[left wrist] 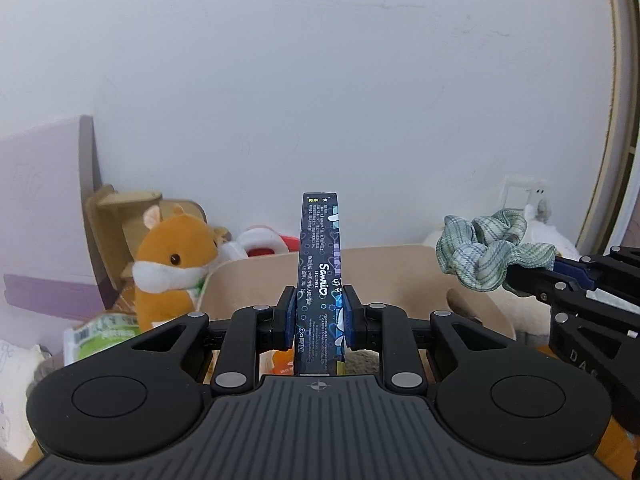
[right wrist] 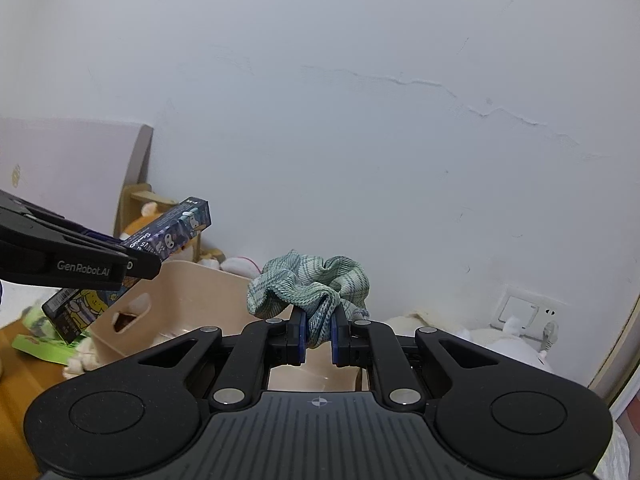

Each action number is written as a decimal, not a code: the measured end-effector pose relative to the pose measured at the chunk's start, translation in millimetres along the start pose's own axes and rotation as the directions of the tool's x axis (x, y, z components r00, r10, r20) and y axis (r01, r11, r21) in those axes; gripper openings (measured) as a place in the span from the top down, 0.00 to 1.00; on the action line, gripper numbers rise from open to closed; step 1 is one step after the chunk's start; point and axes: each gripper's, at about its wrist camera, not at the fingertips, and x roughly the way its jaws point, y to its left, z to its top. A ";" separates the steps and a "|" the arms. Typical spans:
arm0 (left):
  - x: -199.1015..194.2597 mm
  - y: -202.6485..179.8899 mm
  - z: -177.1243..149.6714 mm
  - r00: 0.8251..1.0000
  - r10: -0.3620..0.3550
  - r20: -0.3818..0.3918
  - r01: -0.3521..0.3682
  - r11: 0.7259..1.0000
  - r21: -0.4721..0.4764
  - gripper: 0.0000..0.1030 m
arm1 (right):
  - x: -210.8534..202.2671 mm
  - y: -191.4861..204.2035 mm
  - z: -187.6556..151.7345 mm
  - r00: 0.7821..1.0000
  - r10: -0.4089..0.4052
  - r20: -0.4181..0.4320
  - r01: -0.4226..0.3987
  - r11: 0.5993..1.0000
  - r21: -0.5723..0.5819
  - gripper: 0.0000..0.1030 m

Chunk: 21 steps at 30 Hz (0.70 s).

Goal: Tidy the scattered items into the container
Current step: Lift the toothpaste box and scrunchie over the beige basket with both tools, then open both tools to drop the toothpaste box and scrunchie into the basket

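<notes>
White wall behind beige bin

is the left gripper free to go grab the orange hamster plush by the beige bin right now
Probably not yet. The left gripper's tongs are shut on the tall dark printed box, so they have no room for the orange hamster plush. The path looks open; dropping the box into the beige plastic bin first would free them.

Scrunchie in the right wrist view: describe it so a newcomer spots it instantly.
Start at the beige plastic bin below the white wall. Just in front of it, the right tongs pinch a ruffled pale green plaid fabric scrunchie. It is soft and crumpled, unlike the rigid dark printed carton in the left tongs.
</notes>
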 end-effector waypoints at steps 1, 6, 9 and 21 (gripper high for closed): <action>6.9 0.4 0.4 1.000 -0.003 -0.014 0.003 1.000 -0.005 0.78 | 6.4 0.1 -0.4 1.000 -0.003 -0.008 0.003 1.000 -0.005 0.89; 42.8 1.0 -0.1 0.997 0.005 -0.081 -0.005 1.000 0.000 0.78 | 38.4 -3.5 -7.1 0.998 0.001 -0.061 -0.001 1.000 0.006 0.89; 62.3 1.4 -1.9 0.994 0.027 -0.107 -0.026 1.000 0.007 0.78 | 57.3 -6.4 -12.9 0.996 -0.009 -0.093 0.010 1.000 0.015 0.89; 108.9 4.9 -13.4 0.978 0.028 -0.206 -0.029 1.000 0.000 0.78 | 97.0 -2.6 -28.0 0.987 -0.002 -0.159 0.009 0.999 0.046 0.89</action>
